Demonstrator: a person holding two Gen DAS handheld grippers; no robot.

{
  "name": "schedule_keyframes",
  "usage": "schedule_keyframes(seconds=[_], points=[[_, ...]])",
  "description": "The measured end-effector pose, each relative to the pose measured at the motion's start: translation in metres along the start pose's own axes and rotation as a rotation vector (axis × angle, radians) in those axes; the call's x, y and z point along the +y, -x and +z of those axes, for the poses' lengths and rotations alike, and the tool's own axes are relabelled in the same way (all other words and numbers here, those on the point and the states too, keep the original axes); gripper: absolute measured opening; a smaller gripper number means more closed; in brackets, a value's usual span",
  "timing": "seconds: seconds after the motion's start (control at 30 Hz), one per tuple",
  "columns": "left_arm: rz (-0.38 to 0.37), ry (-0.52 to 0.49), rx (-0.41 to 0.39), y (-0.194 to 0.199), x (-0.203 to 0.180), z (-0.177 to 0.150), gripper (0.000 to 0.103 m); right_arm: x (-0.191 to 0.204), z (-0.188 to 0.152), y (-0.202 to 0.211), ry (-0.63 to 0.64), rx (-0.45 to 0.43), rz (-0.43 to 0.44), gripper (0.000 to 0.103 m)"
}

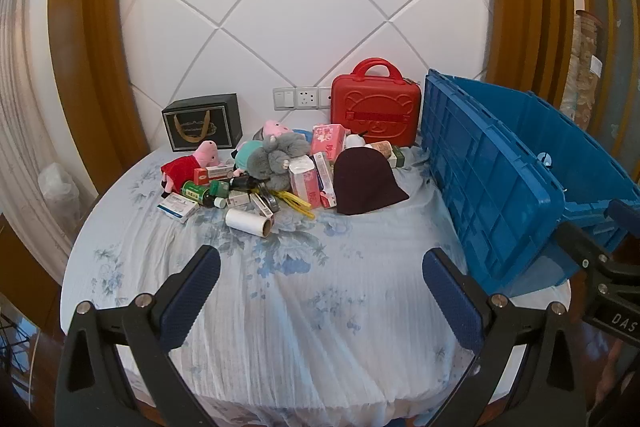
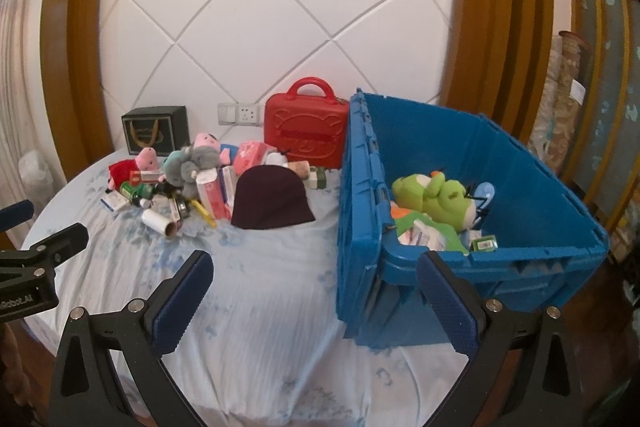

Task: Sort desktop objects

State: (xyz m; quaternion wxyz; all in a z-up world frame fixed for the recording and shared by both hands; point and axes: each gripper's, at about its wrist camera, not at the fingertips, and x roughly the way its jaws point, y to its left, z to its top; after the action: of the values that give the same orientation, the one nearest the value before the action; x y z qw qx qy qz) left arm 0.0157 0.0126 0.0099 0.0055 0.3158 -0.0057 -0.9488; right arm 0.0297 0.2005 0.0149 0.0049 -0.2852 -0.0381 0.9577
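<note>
A pile of objects lies at the far side of the round table: a dark maroon beanie [image 1: 366, 181] [image 2: 272, 197], a grey plush [image 1: 280, 155], a pink pig plush in red [image 1: 192, 163], pink tissue packs [image 1: 310, 179], medicine boxes and bottles [image 1: 200, 193], and a white roll [image 1: 248, 223]. A blue crate [image 2: 472, 267] [image 1: 492, 183] stands at the right; it holds a green plush [image 2: 440, 199] and small boxes. My left gripper [image 1: 320, 263] is open and empty over the near cloth. My right gripper [image 2: 316, 267] is open and empty, its right finger in front of the crate's near rim.
A red carry case [image 1: 376, 107] and a black gift box [image 1: 202, 123] stand against the padded wall. The table has a pale floral cloth [image 1: 304, 307]. The right gripper shows at the right edge of the left wrist view [image 1: 608, 267].
</note>
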Motion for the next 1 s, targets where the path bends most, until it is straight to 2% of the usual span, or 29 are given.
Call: schedule_keyframes(seconds=[0.43,0.67,0.8,1.0], points=[[-0.02,-0.009,0.001,0.004,0.012,-0.005,0.103,0.011,-0.004,0.005,-0.009,0.008,-0.027,0.103],[-0.036,0.011,0.028,-0.013,0.03,-0.016,0.103,0.026,-0.007,-0.003,0.011,0.02,-0.021,0.103],[-0.013,0.036,0.078,-0.039,0.047,-0.024,0.103,0.043,-0.004,-0.025,0.048,0.048,0.011,0.103],[0.084,0.104,0.141,-0.093,0.089,-0.032,0.103,0.073,0.009,-0.087,0.101,0.075,0.104,0.103]])
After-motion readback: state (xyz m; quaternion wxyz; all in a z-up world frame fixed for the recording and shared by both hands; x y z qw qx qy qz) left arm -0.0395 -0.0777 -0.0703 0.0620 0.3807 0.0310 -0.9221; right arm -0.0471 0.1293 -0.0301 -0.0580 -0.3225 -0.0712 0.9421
